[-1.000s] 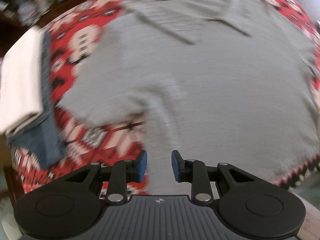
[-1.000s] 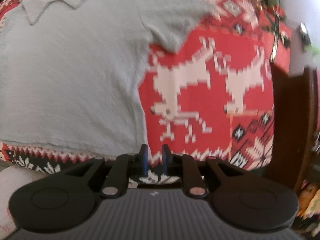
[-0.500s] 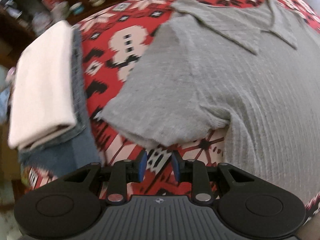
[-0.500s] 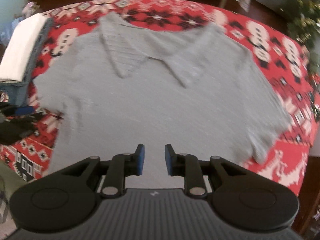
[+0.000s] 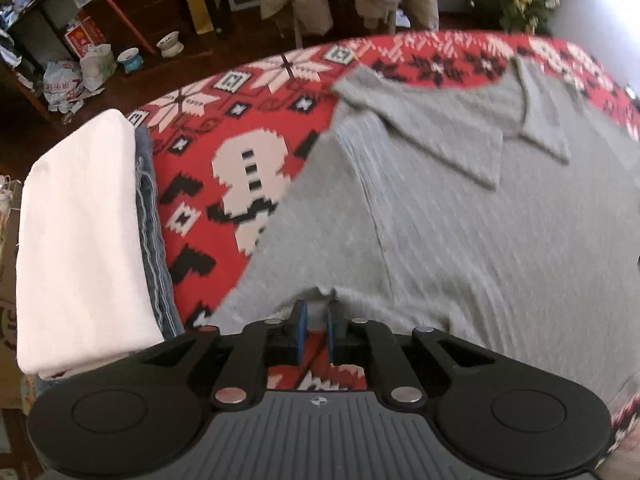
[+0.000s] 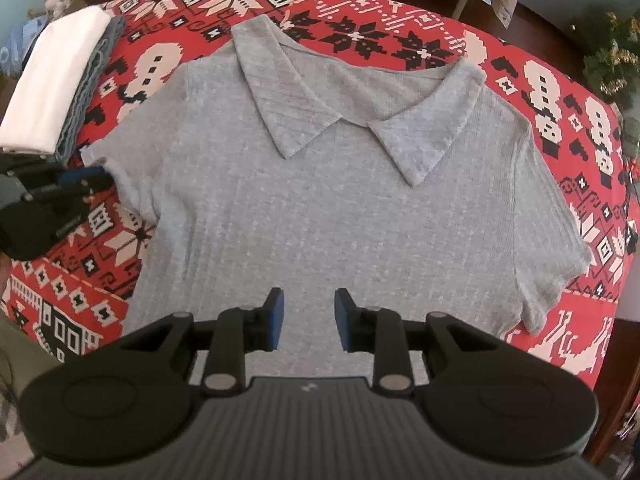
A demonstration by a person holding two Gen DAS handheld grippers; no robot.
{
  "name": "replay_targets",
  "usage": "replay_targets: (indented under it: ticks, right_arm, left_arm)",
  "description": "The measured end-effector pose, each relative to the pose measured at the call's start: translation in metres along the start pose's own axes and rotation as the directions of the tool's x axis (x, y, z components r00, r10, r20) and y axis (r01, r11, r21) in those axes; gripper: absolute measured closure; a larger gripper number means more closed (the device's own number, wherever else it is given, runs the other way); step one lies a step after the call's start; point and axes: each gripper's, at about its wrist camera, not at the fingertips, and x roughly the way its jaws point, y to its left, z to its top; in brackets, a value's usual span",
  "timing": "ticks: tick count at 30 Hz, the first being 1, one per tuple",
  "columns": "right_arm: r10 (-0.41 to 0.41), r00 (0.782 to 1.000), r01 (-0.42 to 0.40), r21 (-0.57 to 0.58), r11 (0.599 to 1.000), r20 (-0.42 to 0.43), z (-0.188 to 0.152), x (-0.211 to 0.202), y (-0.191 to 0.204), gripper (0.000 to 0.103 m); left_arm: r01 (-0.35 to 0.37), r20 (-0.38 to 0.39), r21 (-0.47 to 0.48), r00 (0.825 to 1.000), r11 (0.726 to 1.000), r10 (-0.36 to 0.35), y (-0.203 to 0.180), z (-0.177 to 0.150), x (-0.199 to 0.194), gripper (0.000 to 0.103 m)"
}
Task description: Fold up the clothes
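1. The left gripper [image 5: 314,320] is closing on the hem of the shirt's sleeve [image 5: 316,264]. A small bunch of grey cloth sits between its blue pads, and the pads look pressed against it.
2. The right gripper [image 6: 308,318] hovers over the lower body of the shirt [image 6: 320,208] with its jaws opening. Nothing is between them; the cloth lies flat beneath.
3. The shirt lies spread face up on the worktop's red patterned cloth [image 6: 560,100]. Its collar [image 6: 288,108] is at the far end from both grippers, and the bottom hem is nearest the right gripper.
4. The relation that matters: the shirt's long axis runs straight ahead of the right gripper, collar to hem. The pinched sleeve sticks out sideways from that axis, on the left gripper's side.
5. The left hand is plainly the nearer one to that sleeve. I judge the coming move to be carrying the sleeve inward across the shirt's body, toward the right gripper's side.
6. Beyond the left gripper, further out to its left, a stack of folded clothes [image 5: 80,232] rests apart from the shirt.
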Motion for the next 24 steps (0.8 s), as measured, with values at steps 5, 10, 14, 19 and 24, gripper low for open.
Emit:
replay_targets:
  ticks: [5, 10, 14, 19, 24]
  right_arm:
    - [0.003, 1.0, -0.003, 0.021, 1.0, -0.017, -0.005, 0.004, 0.005, 0.07]
    - [-0.002, 1.0, 0.003, 0.041, 0.999, -0.028, -0.014, 0.002, 0.004, 0.068]
    - [-0.011, 0.999, 0.014, 0.065, 0.998, -0.039, -0.021, 0.003, 0.001, 0.068]
    - [-0.015, 0.999, 0.018, 0.085, 0.996, -0.037, -0.027, 0.001, 0.002, 0.066]
    - [-0.017, 0.999, 0.02, 0.099, 0.995, -0.034, -0.036, -0.002, 0.003, 0.062]
  left_arm:
    - [0.009, -0.015, 0.082, 1.0, 0.997, -0.008, -0.004, -0.002, 0.007, 0.093]
    - [0.044, -0.027, 0.167, 0.999, 0.985, -0.04, -0.015, -0.014, 0.003, 0.093]
    - [0.072, -0.022, 0.207, 0.997, 0.976, -0.068, -0.022, -0.021, 0.002, 0.093]
    - [0.077, -0.01, 0.347, 0.997, 0.935, -0.078, -0.035, -0.03, 0.0, 0.093]
    - [0.103, -0.005, 0.478, 0.993, 0.872, -0.115, -0.038, -0.044, -0.009, 0.084]
